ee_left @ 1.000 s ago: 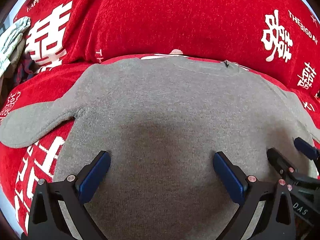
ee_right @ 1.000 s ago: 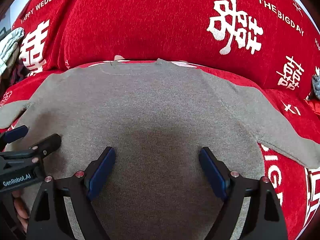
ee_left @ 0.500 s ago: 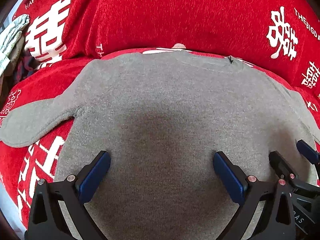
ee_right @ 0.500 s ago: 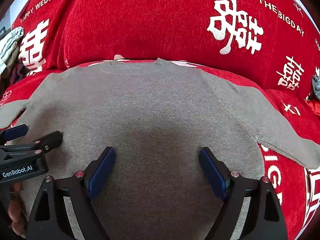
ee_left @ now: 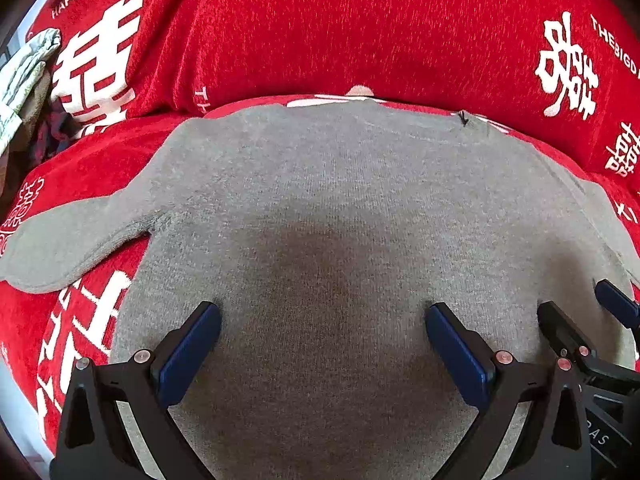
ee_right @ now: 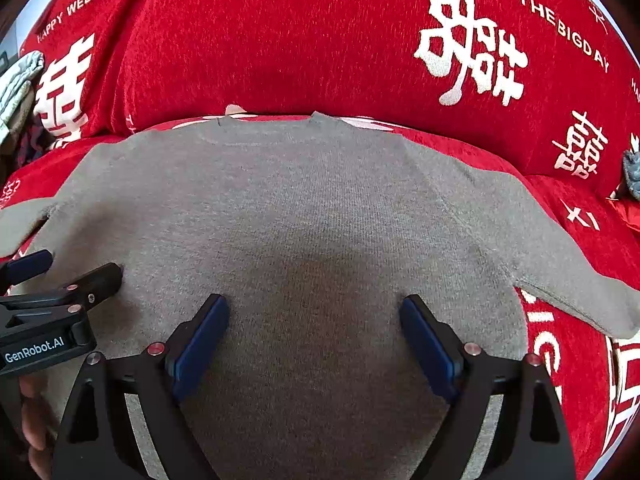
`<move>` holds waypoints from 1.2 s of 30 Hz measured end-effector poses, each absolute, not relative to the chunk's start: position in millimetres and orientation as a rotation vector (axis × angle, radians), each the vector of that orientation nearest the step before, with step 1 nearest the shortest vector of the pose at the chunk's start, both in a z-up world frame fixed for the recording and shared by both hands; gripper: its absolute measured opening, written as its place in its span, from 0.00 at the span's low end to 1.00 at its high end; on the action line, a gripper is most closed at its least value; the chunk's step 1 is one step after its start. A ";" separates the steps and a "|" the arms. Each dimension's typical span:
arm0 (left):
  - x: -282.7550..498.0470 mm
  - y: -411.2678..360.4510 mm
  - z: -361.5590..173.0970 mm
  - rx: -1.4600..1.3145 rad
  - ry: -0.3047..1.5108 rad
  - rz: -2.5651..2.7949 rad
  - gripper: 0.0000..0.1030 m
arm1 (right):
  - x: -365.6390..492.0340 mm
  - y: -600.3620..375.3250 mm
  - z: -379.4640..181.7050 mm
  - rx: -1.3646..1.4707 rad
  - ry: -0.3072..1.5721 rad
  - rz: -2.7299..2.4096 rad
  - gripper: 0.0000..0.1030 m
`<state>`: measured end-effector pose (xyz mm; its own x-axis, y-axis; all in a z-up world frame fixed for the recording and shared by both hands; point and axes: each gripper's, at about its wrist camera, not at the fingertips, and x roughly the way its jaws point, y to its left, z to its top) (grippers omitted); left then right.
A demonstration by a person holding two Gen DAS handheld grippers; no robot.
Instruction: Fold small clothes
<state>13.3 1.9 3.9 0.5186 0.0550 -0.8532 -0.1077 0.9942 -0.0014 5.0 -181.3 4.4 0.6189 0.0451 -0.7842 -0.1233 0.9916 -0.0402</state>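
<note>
A small grey knit sweater (ee_left: 320, 208) lies flat on a red sofa seat, neck towards the backrest, both sleeves spread out; it also shows in the right wrist view (ee_right: 304, 208). My left gripper (ee_left: 322, 320) is open, hovering over the sweater's lower body, left of centre. My right gripper (ee_right: 314, 314) is open over the lower body, right of centre. Each gripper shows at the edge of the other's view: the right gripper (ee_left: 592, 312) and the left gripper (ee_right: 68, 268). Neither holds cloth.
The red sofa cover (ee_right: 280, 40) with white lettering rises as a backrest behind the sweater. Other clothes are piled at the far left (ee_left: 24, 80). A grey item (ee_right: 632, 172) sits at the far right.
Both grippers have moved slightly forward and down over the sweater, so it looks a little larger. Both stay open. The sweater has not moved.
</note>
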 end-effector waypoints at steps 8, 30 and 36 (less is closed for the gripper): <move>18.3 2.3 4.7 -0.062 1.061 0.101 1.00 | 10.8 -180.8 7.4 -0.103 0.946 0.095 0.88; 18.6 -14.1 48.5 -0.045 1.012 0.092 1.00 | 14.7 -186.7 59.0 -0.128 0.933 0.002 0.87; 13.7 -24.6 61.9 -0.036 0.922 0.073 1.00 | 12.3 -197.3 64.3 -0.121 0.890 -0.042 0.87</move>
<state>13.7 -24.6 61.9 0.6021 0.0480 -0.7969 -0.0788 0.9969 0.0005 12.3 -197.3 64.3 0.6287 -0.0870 -0.7727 -0.0137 0.9923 -0.1229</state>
